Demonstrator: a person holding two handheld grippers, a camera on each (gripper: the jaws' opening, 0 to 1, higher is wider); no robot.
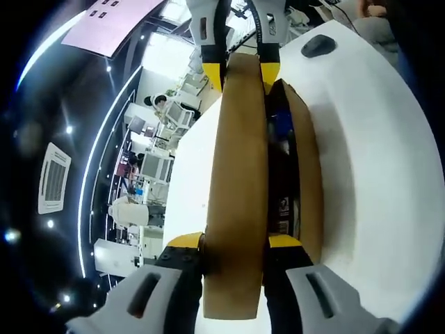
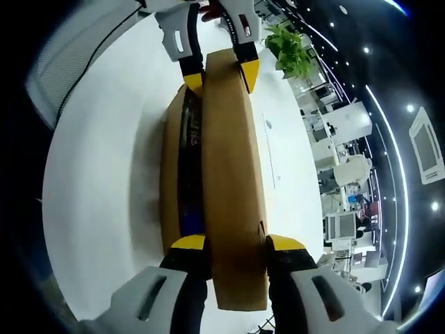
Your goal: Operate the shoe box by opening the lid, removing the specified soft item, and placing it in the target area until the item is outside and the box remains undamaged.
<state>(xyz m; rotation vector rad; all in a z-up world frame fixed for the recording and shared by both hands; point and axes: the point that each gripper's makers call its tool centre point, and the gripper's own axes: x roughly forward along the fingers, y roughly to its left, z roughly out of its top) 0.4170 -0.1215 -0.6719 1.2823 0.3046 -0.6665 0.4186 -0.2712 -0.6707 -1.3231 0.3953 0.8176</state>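
Now the left gripper and right gripper each pinch one end of the brown cardboard lid, lifted off the shoe box at 3 o'clock on the white table. Squeezing or twisting unevenly could crease the lid; a dark soft item sits inside.

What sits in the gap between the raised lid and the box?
In both views, dark contents with a blue patch show between lid and box.

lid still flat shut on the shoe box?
No: in the right gripper view the lid stands raised on edge, clamped at both ends by the right gripper and left gripper, with the box open beside it.
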